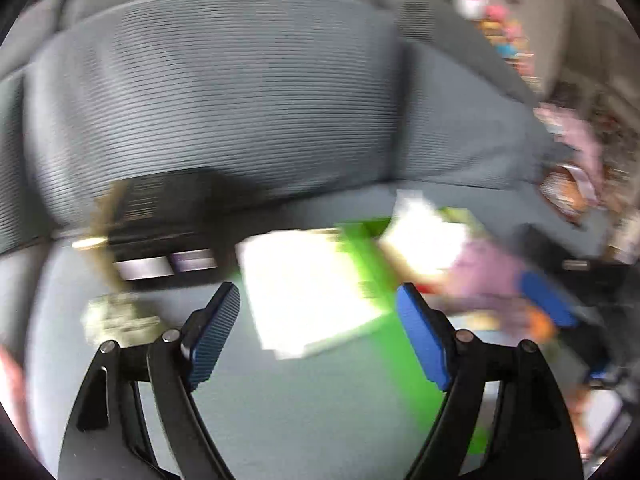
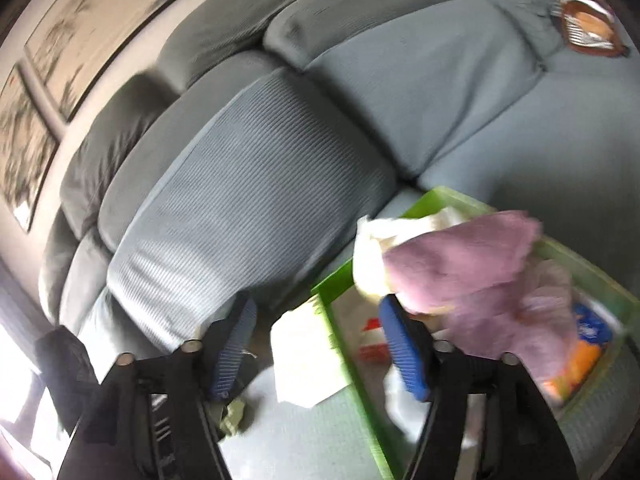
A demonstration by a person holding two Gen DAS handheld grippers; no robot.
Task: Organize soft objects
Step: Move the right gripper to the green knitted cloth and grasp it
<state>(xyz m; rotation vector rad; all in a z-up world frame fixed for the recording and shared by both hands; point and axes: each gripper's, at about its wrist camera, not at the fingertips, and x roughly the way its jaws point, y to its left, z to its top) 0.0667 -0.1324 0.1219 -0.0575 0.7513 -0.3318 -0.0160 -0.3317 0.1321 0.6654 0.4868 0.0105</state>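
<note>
Gray sofa cushions (image 2: pixel 248 184) fill the back of both views, and a green bin (image 2: pixel 448 200) sits on the sofa seat. Soft things lie piled in the bin: a pink plush (image 2: pixel 472 264) on top and a white cloth (image 2: pixel 372 256) beside it. A white folded cloth (image 1: pixel 304 292) lies just outside the bin, right ahead of the left gripper (image 1: pixel 320 332). Its fingers are spread open with nothing between them. The right gripper (image 2: pixel 320 344) is open and empty too, with one finger by the pink plush. Everything is blurry, so the white cloth is maybe paper. It lies nearer the left hand.
</note>
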